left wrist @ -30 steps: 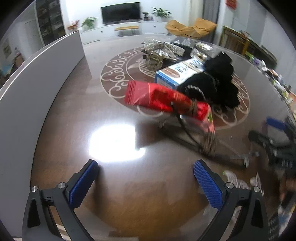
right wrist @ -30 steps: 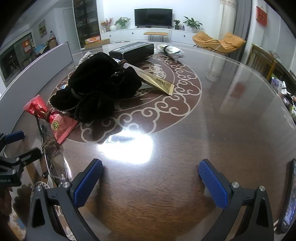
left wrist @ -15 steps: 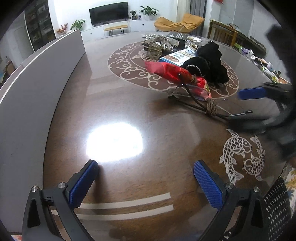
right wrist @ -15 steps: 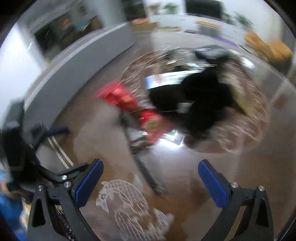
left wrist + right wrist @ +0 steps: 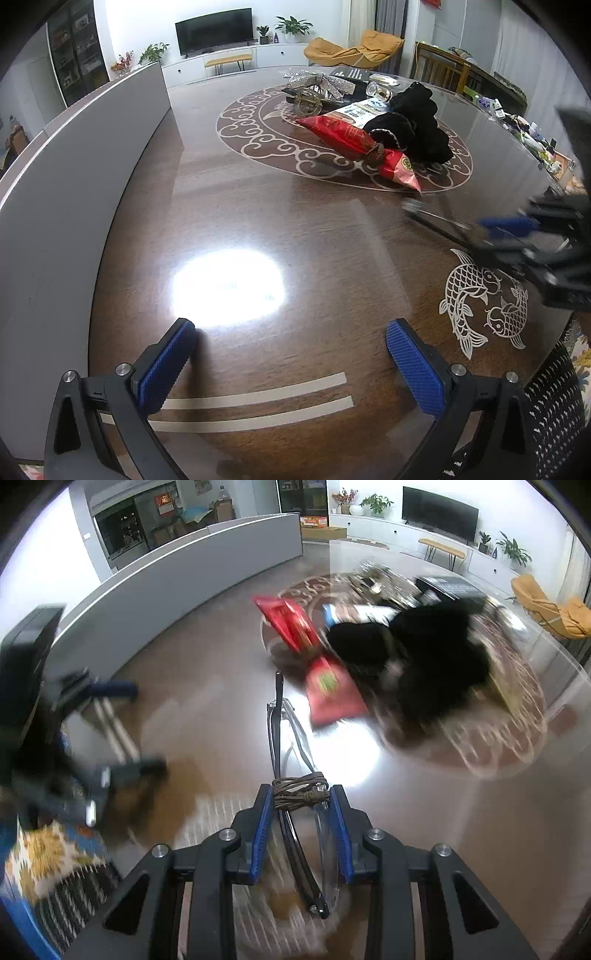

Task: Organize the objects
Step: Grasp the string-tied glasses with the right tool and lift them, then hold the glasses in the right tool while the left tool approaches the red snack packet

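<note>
A pair of thin-framed glasses (image 5: 275,720) with a coil of brown cord (image 5: 301,794) wound around it sits between my right gripper's (image 5: 300,794) blue pads. The jaws are closing, and the pads press on the cord and frame. In the left wrist view that gripper (image 5: 509,225) is a blur at the right, with the glasses (image 5: 432,218) sticking out of it just above the table. My left gripper (image 5: 290,328) stands open over bare wood with nothing between its fingers. A red packet (image 5: 354,144) lies beside a black cloth heap (image 5: 417,125).
The round dark wooden table (image 5: 258,206) carries a blue-and-white box (image 5: 358,110), a silver ornament (image 5: 317,81) and a black box (image 5: 450,587) near its middle. A grey curved partition (image 5: 74,166) runs along the left. A patterned chair back (image 5: 554,398) shows at the lower right.
My right gripper swung left from the open table to the glasses and closed its wide-open jaws around them. The glasses now lie clear of the red packet. The left gripper stayed open.
</note>
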`<state>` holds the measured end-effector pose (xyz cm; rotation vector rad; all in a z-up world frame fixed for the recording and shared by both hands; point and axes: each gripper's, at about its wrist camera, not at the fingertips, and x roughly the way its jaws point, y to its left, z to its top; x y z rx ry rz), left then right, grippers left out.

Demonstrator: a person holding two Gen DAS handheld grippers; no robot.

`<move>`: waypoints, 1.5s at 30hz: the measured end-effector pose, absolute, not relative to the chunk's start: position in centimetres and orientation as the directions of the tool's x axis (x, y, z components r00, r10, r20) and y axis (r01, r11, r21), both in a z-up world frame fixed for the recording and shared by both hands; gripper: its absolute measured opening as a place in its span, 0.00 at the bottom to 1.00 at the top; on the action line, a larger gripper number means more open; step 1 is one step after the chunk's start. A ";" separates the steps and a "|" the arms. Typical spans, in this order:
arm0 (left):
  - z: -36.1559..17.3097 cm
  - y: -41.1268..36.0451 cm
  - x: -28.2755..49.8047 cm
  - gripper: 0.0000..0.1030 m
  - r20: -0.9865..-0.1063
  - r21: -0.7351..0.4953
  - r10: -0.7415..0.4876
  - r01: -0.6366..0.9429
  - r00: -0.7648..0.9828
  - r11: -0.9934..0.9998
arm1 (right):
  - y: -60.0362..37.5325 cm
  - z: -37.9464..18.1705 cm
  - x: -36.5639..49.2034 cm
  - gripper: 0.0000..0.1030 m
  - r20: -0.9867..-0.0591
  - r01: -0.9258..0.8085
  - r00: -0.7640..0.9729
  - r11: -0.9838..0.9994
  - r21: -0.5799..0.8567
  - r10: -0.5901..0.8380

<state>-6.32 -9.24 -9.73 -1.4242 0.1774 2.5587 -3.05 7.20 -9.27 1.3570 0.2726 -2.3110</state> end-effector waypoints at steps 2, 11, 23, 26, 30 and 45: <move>-9.7 -9.0 -6.6 1.00 -0.857 0.004 0.122 -0.243 -0.501 -0.970 | 9.0 -9.4 -1.7 0.31 -0.866 0.427 -0.445 -0.904 0.019 -0.228; -6.9 -5.5 -9.6 1.00 -0.810 -0.249 0.314 -0.195 -0.495 -0.949 | 16.8 -9.6 -2.6 0.31 -0.813 0.090 -0.579 -0.996 0.012 -0.062; -8.8 -3.3 -15.0 1.00 -0.841 -0.129 0.135 -0.048 -0.524 -0.990 | 16.8 -10.2 -2.6 0.34 -0.770 0.110 -0.631 -0.994 0.030 -0.093; -9.0 -6.0 -13.0 1.00 -0.850 -0.135 0.152 -0.071 -0.505 -0.988 | 16.7 -10.5 -2.9 0.34 -0.761 0.111 -0.643 -0.994 0.019 -0.087; -9.1 -7.6 -12.5 1.00 -0.848 -0.165 0.193 -0.101 -0.493 -0.981 | 16.5 -10.6 -3.0 0.39 -0.759 0.118 -0.645 -0.993 0.016 -0.088; -9.3 -2.0 -18.3 1.00 -0.842 -0.133 0.151 -0.071 -0.518 -0.989 | 16.3 -10.9 -3.5 0.46 -0.761 0.138 -0.642 -0.990 0.005 -0.093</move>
